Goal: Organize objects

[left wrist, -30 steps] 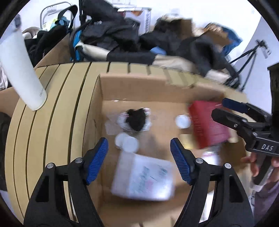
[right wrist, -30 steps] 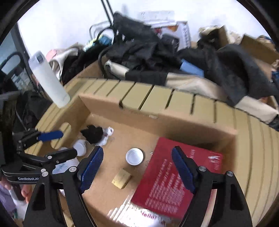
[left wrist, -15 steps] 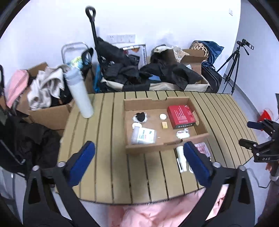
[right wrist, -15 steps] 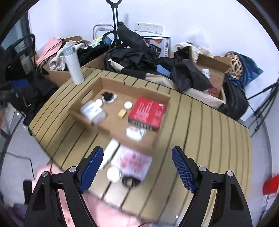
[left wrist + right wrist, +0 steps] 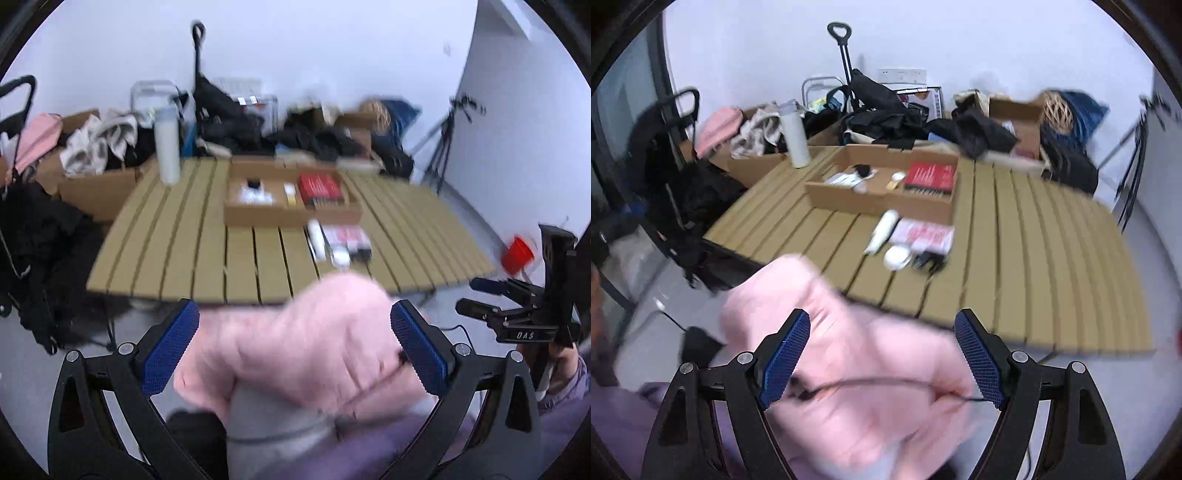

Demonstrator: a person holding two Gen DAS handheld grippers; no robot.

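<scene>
A white bottle [image 5: 796,140] stands upright at the far left corner of the slatted table [image 5: 1034,258]. To its right sits an open cardboard box [image 5: 882,201] holding small white items, a black clump and, at its right end, a red book [image 5: 931,177]. Just in front of the box, on the slats, lie a white tube [image 5: 882,232], a red-and-white packet [image 5: 923,236], a white round lid [image 5: 897,257] and a small black item. The left gripper [image 5: 295,345] is spread wide and empty over a pink garment [image 5: 314,343]; the right gripper [image 5: 882,360] is also wide apart, holding nothing.
</scene>
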